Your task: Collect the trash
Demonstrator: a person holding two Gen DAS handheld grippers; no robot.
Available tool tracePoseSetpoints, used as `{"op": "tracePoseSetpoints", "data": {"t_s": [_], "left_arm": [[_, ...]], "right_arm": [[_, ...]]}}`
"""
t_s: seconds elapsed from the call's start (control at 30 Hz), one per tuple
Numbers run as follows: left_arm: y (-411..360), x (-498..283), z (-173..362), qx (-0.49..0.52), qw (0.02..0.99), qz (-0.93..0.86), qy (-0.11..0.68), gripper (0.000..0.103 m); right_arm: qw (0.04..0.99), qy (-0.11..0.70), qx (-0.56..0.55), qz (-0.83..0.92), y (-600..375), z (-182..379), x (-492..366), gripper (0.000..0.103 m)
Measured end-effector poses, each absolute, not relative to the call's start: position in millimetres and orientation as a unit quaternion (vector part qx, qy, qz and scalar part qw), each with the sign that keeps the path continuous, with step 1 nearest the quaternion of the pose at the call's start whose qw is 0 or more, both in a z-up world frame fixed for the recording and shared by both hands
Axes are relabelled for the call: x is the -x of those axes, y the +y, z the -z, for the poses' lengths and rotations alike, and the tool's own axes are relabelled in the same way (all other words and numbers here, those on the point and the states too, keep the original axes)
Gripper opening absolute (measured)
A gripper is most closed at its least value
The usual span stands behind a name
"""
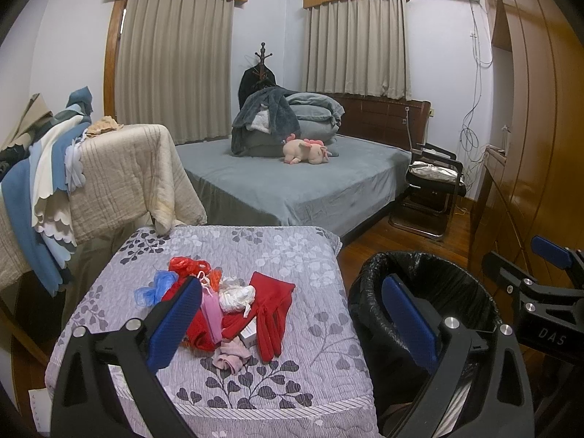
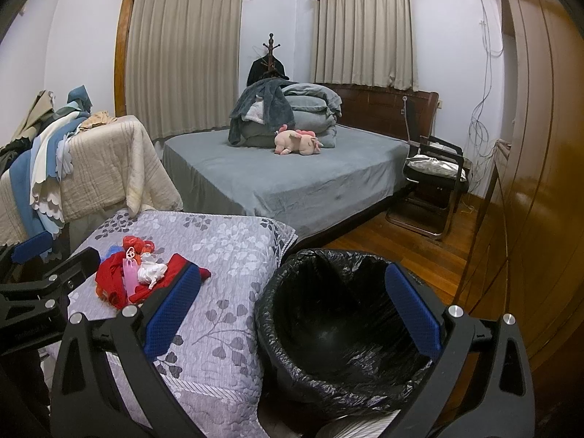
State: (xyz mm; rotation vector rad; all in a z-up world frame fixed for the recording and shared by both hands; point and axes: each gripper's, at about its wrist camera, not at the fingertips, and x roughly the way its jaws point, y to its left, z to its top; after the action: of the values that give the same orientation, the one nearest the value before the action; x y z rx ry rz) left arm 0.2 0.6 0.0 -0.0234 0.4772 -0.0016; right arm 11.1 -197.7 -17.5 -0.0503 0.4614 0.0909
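A pile of trash lies on the floral grey quilt [image 1: 292, 255]: red gloves [image 1: 272, 310], white crumpled paper [image 1: 235, 294], a pink strip [image 1: 211, 312], blue plastic [image 1: 155, 288], a small white box [image 1: 250, 335] and a pink sock [image 1: 231, 359]. The pile also shows in the right wrist view [image 2: 135, 275]. A bin with a black liner [image 2: 339, 321] stands right of the quilt and looks empty. My left gripper [image 1: 292, 325] is open and empty, near the pile. My right gripper [image 2: 292, 314] is open and empty, over the bin's left rim.
A grey bed [image 1: 292, 182] with folded bedding and a pink plush toy [image 1: 306, 151] stands behind. A beige blanket over furniture [image 1: 127, 175] is at the left. A black chair [image 1: 430, 189] and a wooden wardrobe [image 1: 529, 146] are at the right.
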Motion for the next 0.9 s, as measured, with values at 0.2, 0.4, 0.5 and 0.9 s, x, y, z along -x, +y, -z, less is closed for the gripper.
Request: {"op": "tracePoseSetpoints", "data": {"t_s": [0.2, 0.4, 0.5, 0.9], "left_arm": [[0.5, -0.1, 0.0, 0.012, 0.971, 0.001, 0.237, 0.097], [0.6, -0.2, 0.1, 0.013, 0.971, 0.001, 0.238, 0.097], [0.0, 1.0, 0.1, 0.013, 0.971, 0.0, 0.238, 0.097], [2.5, 8.5, 3.1, 0.019, 0.971, -0.002, 0.24, 0.097]], "right_arm": [[0.972, 0.229, 0.025, -0.045, -197.2, 18.0, -11.3, 0.098], [0.972, 0.229, 0.025, -0.045, -197.8, 15.8, -13.8, 0.098], [0.972, 0.23, 0.025, -0.046, -198.6, 13.5, -16.3, 0.098], [0.971, 0.232, 0.028, -0.05, -186.2, 19.6, -11.9, 0.098]]}}
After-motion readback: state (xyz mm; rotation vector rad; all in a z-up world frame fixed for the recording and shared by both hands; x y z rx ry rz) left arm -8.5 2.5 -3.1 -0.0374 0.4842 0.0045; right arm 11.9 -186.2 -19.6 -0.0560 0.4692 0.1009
